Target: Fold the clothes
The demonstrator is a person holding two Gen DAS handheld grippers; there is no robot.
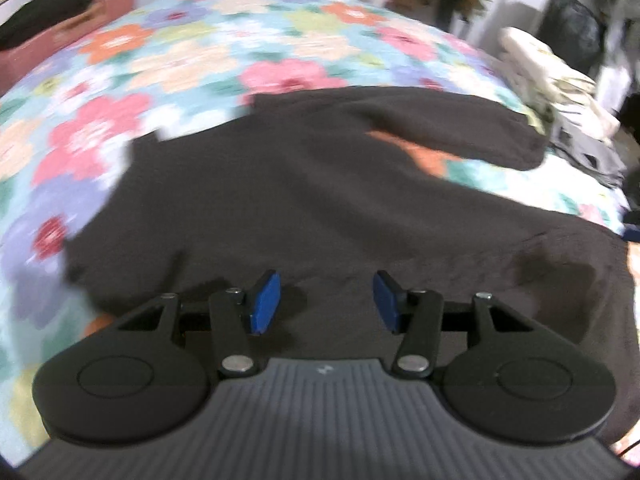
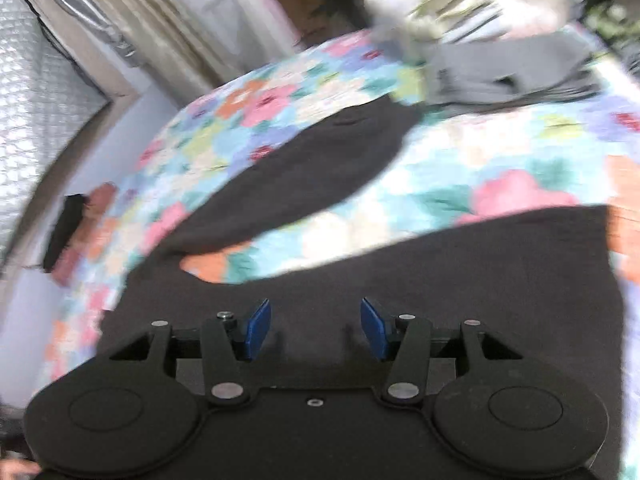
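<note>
While both pictures are blurry, the big flowery bed cover (image 1: 160, 60) is easy to see. On it lies a dark piece of clothing (image 1: 320, 200), spread out, with two long parts reaching away; it looks like trousers. It is not folded small, so folding is left to do. A pile of other clothes (image 2: 480, 32) sits at the far end, some looking folded. The left gripper (image 1: 324, 304) and the right gripper (image 2: 315, 328) hover over the dark cloth, jaws wide apart, holding nothing.

Left gripper (image 1: 326, 300) and right gripper (image 2: 316, 328) both hold their fingers spread.
</note>
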